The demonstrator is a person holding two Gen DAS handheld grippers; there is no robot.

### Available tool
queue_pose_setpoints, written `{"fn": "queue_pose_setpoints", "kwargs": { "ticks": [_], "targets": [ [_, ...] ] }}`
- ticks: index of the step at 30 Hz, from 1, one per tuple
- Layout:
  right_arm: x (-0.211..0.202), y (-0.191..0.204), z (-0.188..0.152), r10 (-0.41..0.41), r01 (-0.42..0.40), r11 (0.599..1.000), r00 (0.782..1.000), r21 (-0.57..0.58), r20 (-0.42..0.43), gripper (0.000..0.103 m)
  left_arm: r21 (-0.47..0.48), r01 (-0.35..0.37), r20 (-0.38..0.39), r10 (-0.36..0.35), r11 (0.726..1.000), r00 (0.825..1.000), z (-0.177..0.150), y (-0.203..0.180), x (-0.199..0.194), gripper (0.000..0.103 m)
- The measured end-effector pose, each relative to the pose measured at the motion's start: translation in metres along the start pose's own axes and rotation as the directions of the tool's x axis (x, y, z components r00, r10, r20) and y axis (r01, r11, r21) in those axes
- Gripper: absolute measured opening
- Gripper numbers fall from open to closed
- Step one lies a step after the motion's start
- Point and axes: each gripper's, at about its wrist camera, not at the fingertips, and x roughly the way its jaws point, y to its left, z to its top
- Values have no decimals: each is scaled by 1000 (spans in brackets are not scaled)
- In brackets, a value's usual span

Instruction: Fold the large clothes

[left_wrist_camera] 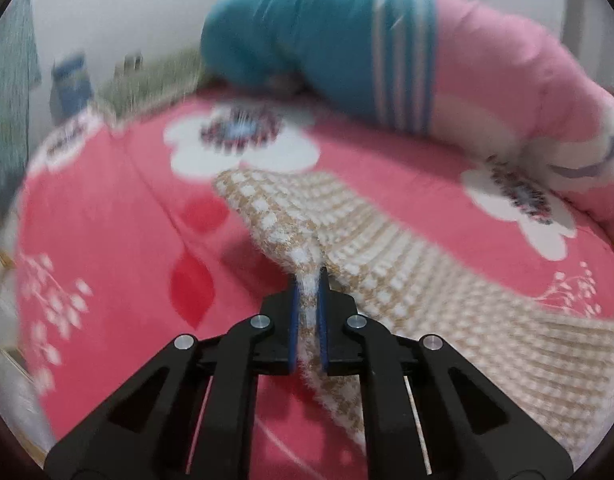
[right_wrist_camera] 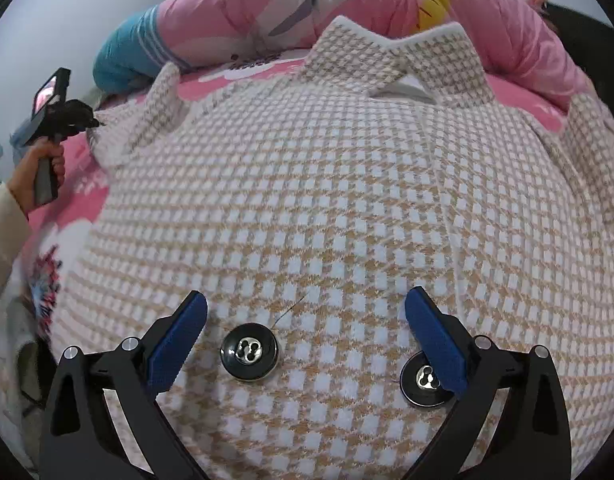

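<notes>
The coat (right_wrist_camera: pixel 327 184) lies spread on the bed (left_wrist_camera: pixel 107 208), collar toward the pink quilt (right_wrist_camera: pixel 267 12). The left claw (left_wrist_camera: pixel 307 276) is clamped on a sleeve edge (left_wrist_camera: pixel 307 248) (fuzzy checked knit). The right claw (right_wrist_camera: pixel 307 308) hovers wide apart over two black buttons (right_wrist_camera: pixel 249 351).

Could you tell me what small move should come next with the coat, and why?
Probably carry the sleeve inward across the coat: the left claw is shut on the sleeve's end, while the right claw hovers open over the buttons.
</notes>
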Motion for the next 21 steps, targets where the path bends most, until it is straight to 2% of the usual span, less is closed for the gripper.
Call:
{"fn": "queue_pose_setpoints", "kwargs": {
  "ticks": [3,6,8,9,11,13,16,18,19,21],
  "targets": [
    [-11,-9,1,38,-39,997,999,63,17,97,115,13,118,-26,993,993,4,-26,-54,7],
    [-23,-17,-2,50,-54,994,998,98,36,97,256,47,225,-107,966,968,-2,-62,-119,7],
    [-35,-21,-6,53,-60,992,997,113,58,97,366,71,274,-181,928,945,-16,-91,-164,7],
    [-39,-23,-8,54,-61,991,996,116,66,97,429,86,289,-227,899,930,-27,-109,-189,7],
    [-51,-27,-12,52,-62,990,995,123,87,97,511,106,291,-287,853,913,-47,-133,-218,7],
    [-61,-31,-18,49,-63,990,993,127,105,97,596,132,265,-349,792,899,-78,-161,-245,7],
    [-72,-37,-28,39,-55,990,992,129,122,97,661,218,151,-412,718,899,-129,-194,-257,7],
    [-76,-41,-37,28,-43,991,992,128,121,97,678,258,78,-417,688,906,-158,-209,-250,7],
    [-75,-44,-39,25,-39,991,993,128,113,97,676,290,15,-406,678,914,-180,-216,-238,8],
    [-72,-50,-46,22,-33,991,996,133,86,97,658,335,-76,-383,675,921,-207,-224,-218,9]
  ]
}}
